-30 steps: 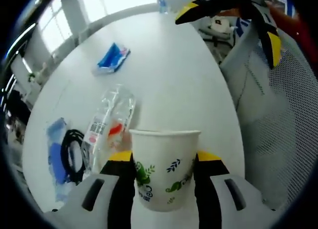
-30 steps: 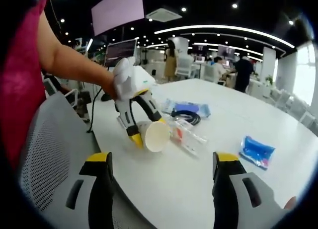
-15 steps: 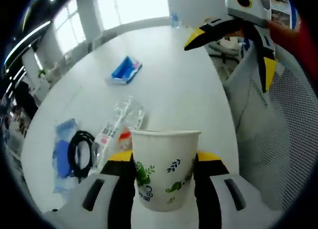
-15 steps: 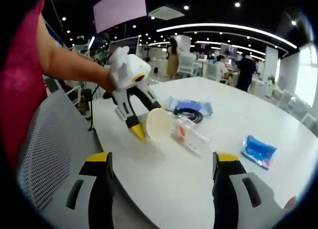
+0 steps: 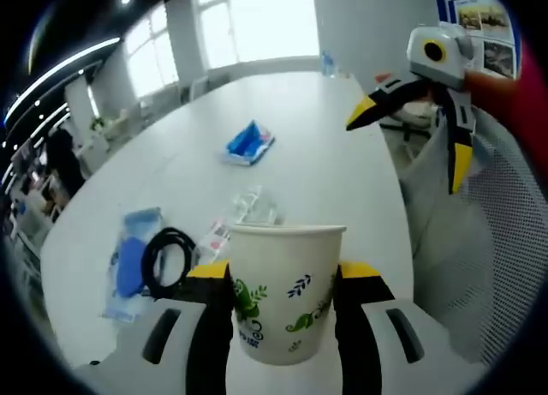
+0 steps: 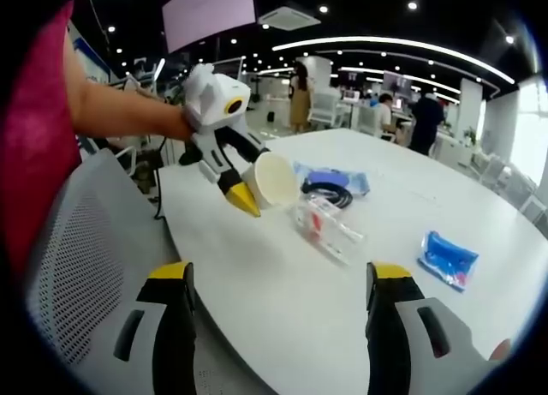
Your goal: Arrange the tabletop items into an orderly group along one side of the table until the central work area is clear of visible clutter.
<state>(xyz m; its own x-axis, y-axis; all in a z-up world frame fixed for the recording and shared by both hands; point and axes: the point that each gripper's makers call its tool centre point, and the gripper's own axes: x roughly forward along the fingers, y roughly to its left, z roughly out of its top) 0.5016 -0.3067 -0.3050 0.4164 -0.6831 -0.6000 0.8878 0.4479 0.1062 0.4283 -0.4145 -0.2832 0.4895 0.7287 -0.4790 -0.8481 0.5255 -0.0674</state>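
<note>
paper cup (image 5: 285, 290) between left gripper (image 5: 284, 279) fingers (image 5: 210, 305), above table (image 5: 308, 155)

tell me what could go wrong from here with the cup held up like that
1. The left gripper holds the paper cup tipped on its side above the table; squeezing thin paper walls could crush it, or it may slip out.
2. Setting it down near the clear packet or black cable could knock them further into the work area.
3. The right gripper is open over the table edge by the mesh chair; it could snag there.

White table (image 6: 282, 284): clear bag (image 6: 328, 228), blue pack (image 6: 445, 260), cable (image 6: 325, 192).
</note>
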